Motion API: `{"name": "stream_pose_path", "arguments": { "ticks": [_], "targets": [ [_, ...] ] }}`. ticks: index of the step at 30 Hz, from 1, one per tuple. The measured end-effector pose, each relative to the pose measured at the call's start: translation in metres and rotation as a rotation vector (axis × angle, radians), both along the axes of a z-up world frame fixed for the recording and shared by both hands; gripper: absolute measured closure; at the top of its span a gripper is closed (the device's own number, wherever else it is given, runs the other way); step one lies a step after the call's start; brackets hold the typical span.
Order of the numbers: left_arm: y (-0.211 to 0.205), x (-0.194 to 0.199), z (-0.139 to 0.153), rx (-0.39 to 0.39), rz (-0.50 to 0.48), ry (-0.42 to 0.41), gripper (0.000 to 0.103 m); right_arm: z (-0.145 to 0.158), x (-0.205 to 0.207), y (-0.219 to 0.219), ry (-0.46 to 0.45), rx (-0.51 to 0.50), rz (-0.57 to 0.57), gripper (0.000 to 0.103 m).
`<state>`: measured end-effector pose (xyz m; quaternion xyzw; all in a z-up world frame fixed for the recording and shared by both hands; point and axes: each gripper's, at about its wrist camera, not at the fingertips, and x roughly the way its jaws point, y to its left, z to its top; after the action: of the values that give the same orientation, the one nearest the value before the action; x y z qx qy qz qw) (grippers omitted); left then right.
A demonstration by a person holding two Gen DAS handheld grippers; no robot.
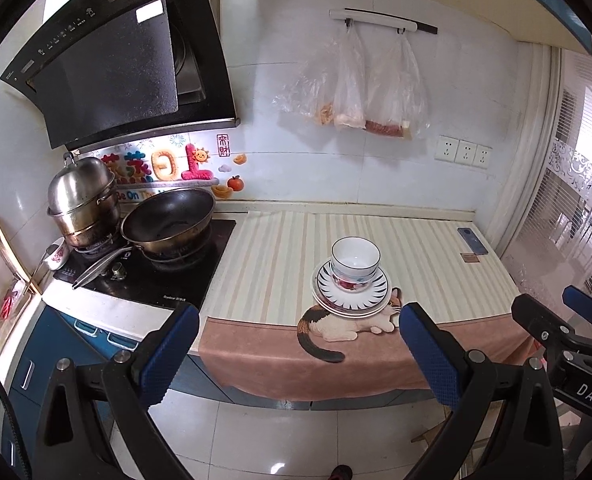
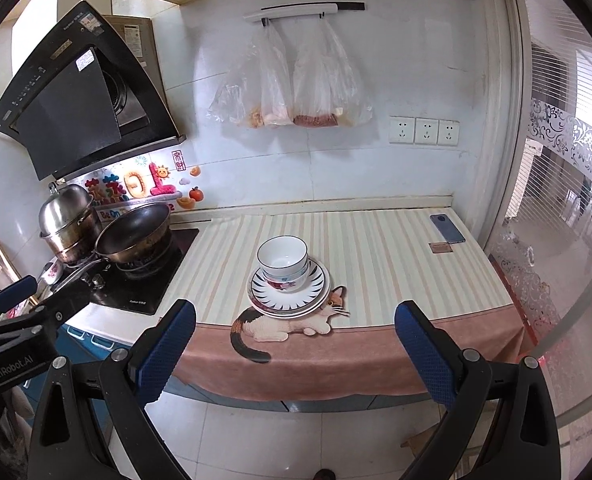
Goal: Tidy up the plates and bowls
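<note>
Two nested white bowls (image 1: 355, 262) (image 2: 283, 262) sit on a stack of plates (image 1: 352, 300) (image 2: 290, 294), the top one white with dark rim stripes. The stack rests on the striped cloth near the counter's front edge, above a cat picture. My left gripper (image 1: 298, 322) is open and empty, held back from the counter over the floor. My right gripper (image 2: 296, 320) is open and empty too, equally far back. In the left wrist view the right gripper (image 1: 568, 320) shows at the right edge. The left gripper (image 2: 20, 300) appears at the left edge of the right wrist view.
A gas hob (image 1: 168, 276) to the left carries a black wok (image 1: 168, 220) and a steel steamer pot (image 1: 84, 200). A phone (image 2: 447, 228) and a small brown card (image 2: 440, 247) lie at the counter's back right. Plastic bags (image 2: 296, 80) hang on the wall.
</note>
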<state>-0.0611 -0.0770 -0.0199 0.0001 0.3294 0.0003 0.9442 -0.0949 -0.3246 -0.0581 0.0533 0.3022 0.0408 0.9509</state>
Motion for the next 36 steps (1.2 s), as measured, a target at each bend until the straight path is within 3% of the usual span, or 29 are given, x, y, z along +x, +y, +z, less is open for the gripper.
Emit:
{"name": "stream_pose_path", "arguments": {
  "ticks": [36],
  "targets": [
    [0.014, 0.003, -0.002, -0.001, -0.004, 0.014, 0.0, 0.001, 0.002, 0.012, -0.001, -0.028, -0.017, 0.001]
  ]
}}
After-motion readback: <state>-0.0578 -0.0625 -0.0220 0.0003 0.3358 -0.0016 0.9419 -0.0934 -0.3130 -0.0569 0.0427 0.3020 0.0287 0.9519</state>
